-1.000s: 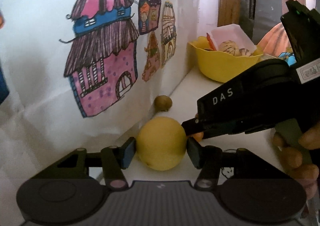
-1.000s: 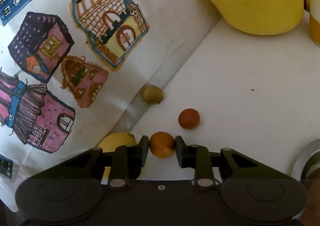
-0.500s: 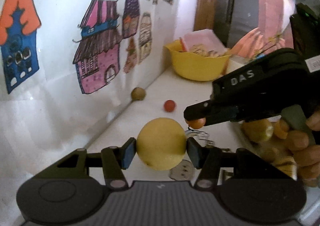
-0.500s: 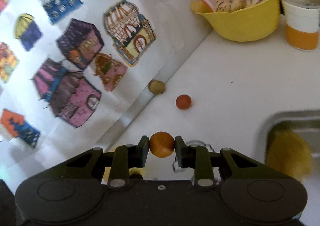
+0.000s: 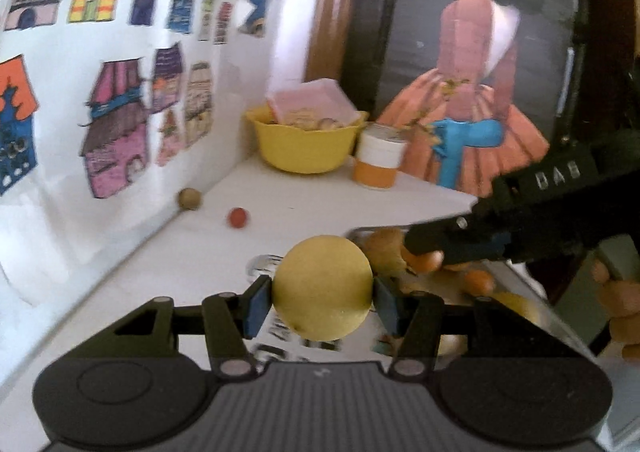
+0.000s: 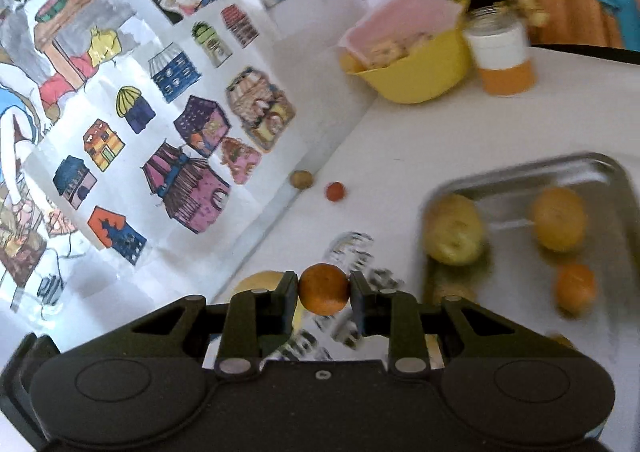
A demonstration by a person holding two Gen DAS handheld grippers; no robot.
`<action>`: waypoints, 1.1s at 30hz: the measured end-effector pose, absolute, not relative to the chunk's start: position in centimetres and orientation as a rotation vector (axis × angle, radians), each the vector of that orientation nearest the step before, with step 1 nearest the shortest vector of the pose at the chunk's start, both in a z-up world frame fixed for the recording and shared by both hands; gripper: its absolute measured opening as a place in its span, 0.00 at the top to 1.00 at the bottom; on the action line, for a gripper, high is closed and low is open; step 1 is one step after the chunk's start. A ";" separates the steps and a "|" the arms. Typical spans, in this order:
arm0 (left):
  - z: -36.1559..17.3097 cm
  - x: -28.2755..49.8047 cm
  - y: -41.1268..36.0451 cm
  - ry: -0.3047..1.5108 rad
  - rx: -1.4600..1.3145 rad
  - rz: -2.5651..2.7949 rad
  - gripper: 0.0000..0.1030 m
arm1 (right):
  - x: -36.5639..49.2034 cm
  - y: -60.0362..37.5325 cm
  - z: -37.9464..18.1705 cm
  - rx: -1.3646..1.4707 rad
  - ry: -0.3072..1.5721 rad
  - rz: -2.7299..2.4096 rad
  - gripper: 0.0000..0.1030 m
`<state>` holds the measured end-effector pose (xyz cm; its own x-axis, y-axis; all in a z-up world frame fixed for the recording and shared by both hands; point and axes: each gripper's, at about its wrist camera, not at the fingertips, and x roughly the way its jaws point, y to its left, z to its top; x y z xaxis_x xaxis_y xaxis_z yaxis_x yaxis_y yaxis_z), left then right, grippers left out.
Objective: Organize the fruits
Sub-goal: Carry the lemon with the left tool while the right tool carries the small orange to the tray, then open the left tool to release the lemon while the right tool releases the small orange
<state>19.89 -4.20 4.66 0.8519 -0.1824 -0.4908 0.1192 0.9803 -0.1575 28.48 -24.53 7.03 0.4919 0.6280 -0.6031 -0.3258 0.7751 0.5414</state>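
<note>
Lifted clear of the tabletop [image 6: 420, 139] now, both loads raised since a second ago: left tool [image 5: 322, 298] clamped on yellow fruit [image 5: 323, 288], right tool [image 6: 324, 290] pinching small orange [image 6: 324, 288]. Swung toward metal tray [image 6: 624, 187] at right, probably for drop-off beside three fruits there. Red berry [image 6: 335, 191] and brown fruit [image 6: 301, 179] left far back by the wall.

White table [image 6: 420, 139] carries a metal tray [image 6: 532, 167], yellow bowl [image 6: 424, 71], jar [image 6: 504, 59] — two small loose fruits.
</note>
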 end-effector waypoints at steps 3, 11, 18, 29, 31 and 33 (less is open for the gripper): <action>4.8 18.8 -5.9 0.531 -0.121 -0.207 0.43 | 26.3 -27.0 6.9 0.361 0.889 0.554 0.71; 4.2 17.3 -10.5 0.564 -0.105 -0.312 0.43 | 22.5 -32.5 6.0 0.365 0.877 0.484 0.71; 3.1 16.1 -12.4 0.604 -0.100 -0.328 0.43 | 20.6 -34.6 5.0 0.363 0.864 0.470 0.71; 2.0 16.4 -12.9 0.653 -0.059 -0.314 0.43 | 19.5 -34.7 2.4 0.332 0.852 0.436 0.71; 1.8 16.5 -12.9 0.658 -0.056 -0.311 0.43 | 19.5 -34.6 2.1 0.325 0.852 0.434 0.71; 1.7 16.7 -12.9 0.664 -0.058 -0.310 0.43 | 19.4 -34.4 1.8 0.316 0.850 0.429 0.71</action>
<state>16.67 -12.87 1.71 0.7433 -0.3009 -0.5974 0.2638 0.9526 -0.1515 19.45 -34.40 1.79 0.5832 0.4841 -0.6524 -0.2371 0.8695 0.4332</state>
